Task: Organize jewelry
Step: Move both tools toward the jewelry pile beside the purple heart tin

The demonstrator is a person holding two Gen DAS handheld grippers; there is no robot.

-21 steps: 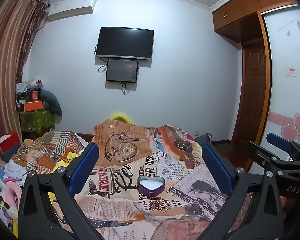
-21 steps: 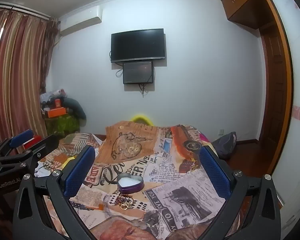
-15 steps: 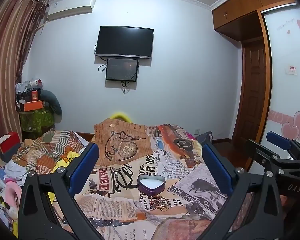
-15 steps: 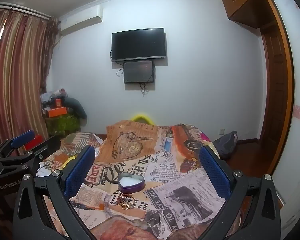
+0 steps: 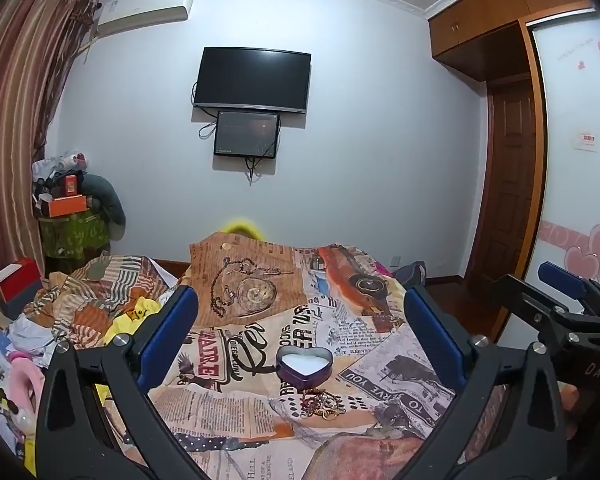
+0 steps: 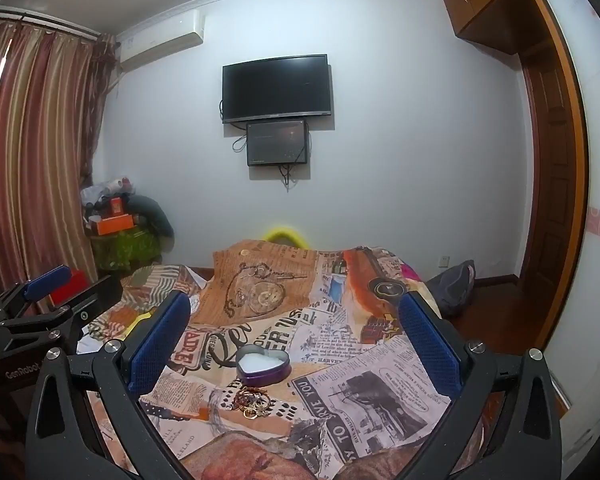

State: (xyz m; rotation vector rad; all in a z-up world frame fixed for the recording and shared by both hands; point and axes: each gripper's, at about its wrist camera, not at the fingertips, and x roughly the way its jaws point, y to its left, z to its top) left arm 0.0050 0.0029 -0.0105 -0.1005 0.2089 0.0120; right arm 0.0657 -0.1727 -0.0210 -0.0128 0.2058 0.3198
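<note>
With both the left gripper (image 5: 300,340) and right gripper (image 6: 296,336) spread wide and empty, the jewelry pile (image 6: 251,399) on the bed (just before the heart-shaped tin (image 6: 263,365)) looks light, tangly, best pinched at one ring's edge.

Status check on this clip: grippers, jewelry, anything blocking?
Left gripper and right gripper open, empty, above the bed. Jewelry pile loose on the patterned cloth, just in front of the open heart-shaped tin. Nothing blocking.
</note>
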